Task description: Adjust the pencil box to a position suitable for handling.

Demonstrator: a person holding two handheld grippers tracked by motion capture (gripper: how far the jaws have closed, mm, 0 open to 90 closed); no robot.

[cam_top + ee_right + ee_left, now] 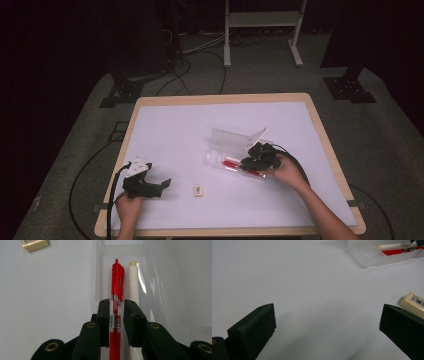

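Right gripper (116, 315) jaws pinch the red plastic pen (117, 282) in the clear plastic case (227, 143); keep it level beside the white pen (134, 282); left gripper (327, 327) gapes wide near the table's near edge.

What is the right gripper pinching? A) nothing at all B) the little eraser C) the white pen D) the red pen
D: in the right gripper view, the right gripper has its two jaws closed on the barrel of the red pen, which lies in the clear case next to the white pen.
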